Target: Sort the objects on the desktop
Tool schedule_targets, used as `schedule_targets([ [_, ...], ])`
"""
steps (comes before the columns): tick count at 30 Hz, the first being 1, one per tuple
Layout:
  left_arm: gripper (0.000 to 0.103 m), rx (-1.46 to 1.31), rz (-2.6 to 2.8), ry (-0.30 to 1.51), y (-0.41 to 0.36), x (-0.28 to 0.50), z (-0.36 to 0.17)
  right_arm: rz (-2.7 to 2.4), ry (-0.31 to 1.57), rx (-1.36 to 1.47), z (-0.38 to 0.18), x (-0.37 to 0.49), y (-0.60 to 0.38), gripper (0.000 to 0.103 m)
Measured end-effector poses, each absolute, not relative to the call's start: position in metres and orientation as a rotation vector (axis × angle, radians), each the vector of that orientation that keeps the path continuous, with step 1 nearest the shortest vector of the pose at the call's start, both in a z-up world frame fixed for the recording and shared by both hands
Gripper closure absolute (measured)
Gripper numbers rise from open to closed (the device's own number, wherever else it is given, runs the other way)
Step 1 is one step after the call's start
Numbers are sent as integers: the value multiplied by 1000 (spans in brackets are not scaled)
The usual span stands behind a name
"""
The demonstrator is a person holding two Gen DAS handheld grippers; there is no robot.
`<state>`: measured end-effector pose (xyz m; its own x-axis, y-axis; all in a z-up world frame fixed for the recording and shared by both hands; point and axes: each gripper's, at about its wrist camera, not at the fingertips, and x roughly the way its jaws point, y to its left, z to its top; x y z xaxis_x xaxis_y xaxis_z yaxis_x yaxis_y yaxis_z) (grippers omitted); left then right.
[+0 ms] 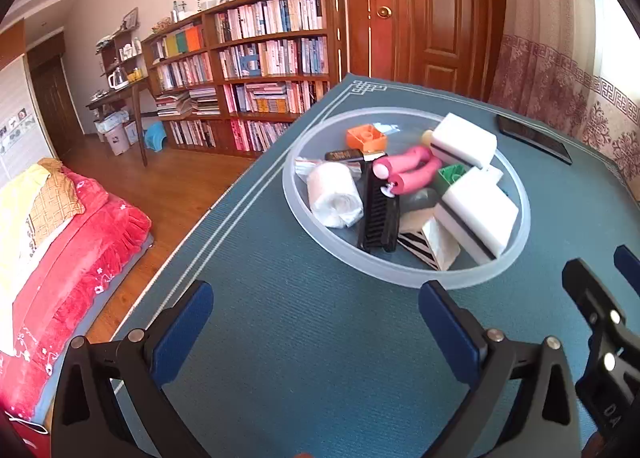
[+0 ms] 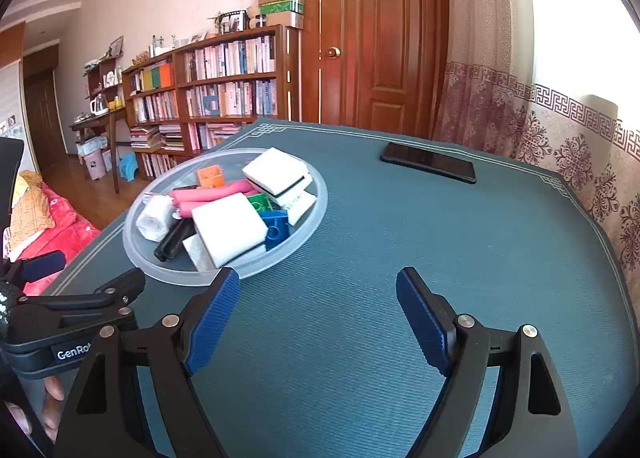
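Resting on a ribbed teal mat [image 1: 320, 338] with a pale key-pattern border, a round frosted translucent tray [image 1: 344, 254] holds a jumble of things: two white foam sponges [image 1: 480, 217] with a dark stripe, a glossy pink curved grip [image 1: 408, 171], a black ridged comb-like piece [image 1: 378, 213], a roll of white plastic bags [image 1: 334, 193], and orange [image 1: 366, 137], green [image 2: 260, 201] and blue [image 2: 276, 227] studded bricks. A flat black phone [image 2: 428, 161] lies apart, near the mat's far edge. The left gripper [image 1: 316, 322] hovers just before the tray, its knurled blue pads spread wide with nothing between them. The right gripper [image 2: 318, 314] sits beside the tray, jaws likewise wide apart and empty. "GenRo" reads on the left tool's body in the right wrist view.
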<state>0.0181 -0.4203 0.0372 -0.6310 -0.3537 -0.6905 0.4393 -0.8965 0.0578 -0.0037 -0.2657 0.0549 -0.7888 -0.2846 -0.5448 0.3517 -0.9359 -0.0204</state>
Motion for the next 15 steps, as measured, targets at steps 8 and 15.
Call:
schedule_targets([
  [8, 0, 1189, -2578, 141, -375, 11, 13, -2821, 120, 937, 43, -21, -195, 19],
  [15, 0, 1282, -2722, -7, -301, 2, 9, -2954, 181, 1075, 26, -27, -117, 19],
])
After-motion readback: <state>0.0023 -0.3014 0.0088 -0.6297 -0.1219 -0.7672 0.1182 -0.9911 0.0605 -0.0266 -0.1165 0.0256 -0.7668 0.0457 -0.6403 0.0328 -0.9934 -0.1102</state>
